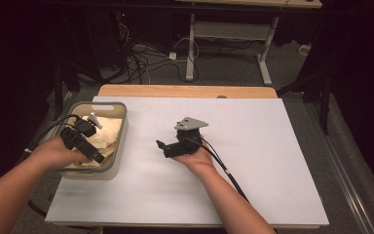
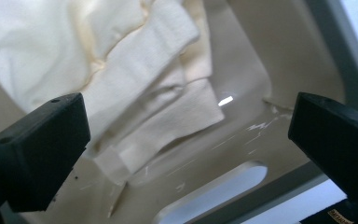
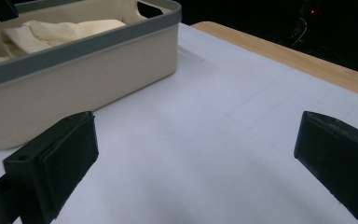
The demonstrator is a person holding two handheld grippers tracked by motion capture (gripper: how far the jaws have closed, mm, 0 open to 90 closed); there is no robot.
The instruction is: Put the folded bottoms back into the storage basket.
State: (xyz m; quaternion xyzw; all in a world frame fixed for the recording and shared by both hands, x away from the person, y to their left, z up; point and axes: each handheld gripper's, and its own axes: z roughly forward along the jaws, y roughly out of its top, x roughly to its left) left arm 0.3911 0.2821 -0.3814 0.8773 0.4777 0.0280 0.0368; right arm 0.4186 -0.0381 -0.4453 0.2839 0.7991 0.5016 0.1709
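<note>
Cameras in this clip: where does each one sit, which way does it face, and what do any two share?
High view: above the person's side, facing forward and down on the white table; both forearms, left gripper, right gripper.
Left gripper view: over the bin, looking down at cream cloth; jaws apart.
Right gripper view: low over the table, facing the bin's side; jaws apart.
All three share bin and cloth.

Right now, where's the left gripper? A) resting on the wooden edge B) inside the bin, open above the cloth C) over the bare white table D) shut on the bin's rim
B: in the high view the left gripper reaches into the bin, and its own view shows both jaws wide apart over the cream cloth, gripping nothing.
</note>
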